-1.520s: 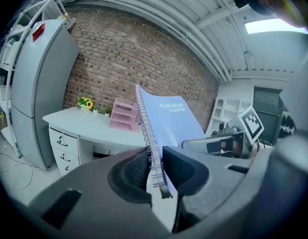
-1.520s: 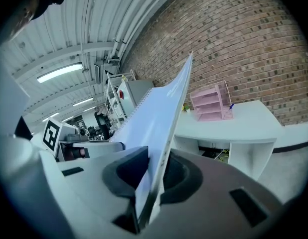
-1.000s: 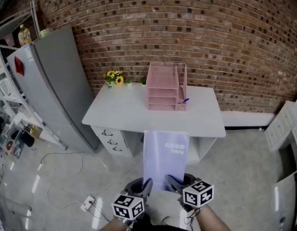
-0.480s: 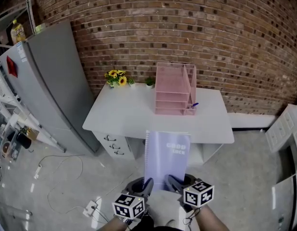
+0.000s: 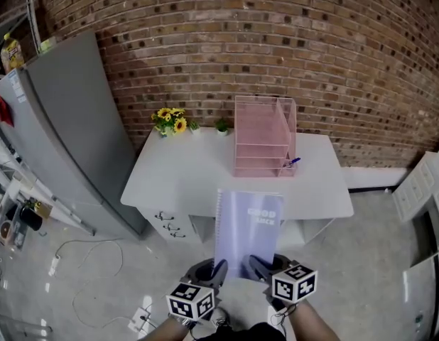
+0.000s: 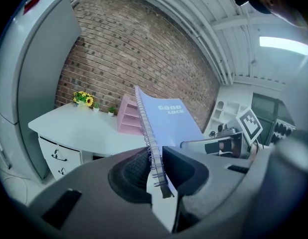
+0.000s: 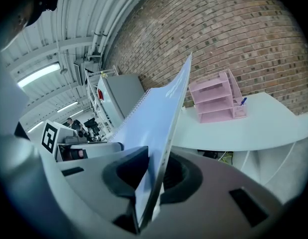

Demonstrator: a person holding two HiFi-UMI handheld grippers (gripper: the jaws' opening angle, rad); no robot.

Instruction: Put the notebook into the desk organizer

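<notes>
I hold a lavender spiral notebook flat in front of me, above the floor and short of the desk. My left gripper is shut on its spiral-bound near corner. My right gripper is shut on the other near corner. The pink mesh desk organizer stands upright at the back of the white desk, with a blue pen in its right side pocket. It also shows as a pink organizer in the left gripper view and a pink organizer in the right gripper view.
A small pot of yellow flowers and a tiny green plant stand at the desk's back edge by the brick wall. A grey refrigerator is left of the desk. A white cabinet is at the right. Cables and a power strip lie on the floor.
The view has swung left and a little closer: desk and organizer have drifted right and down in the head view. Both grippers keep the same hold on the notebook.
</notes>
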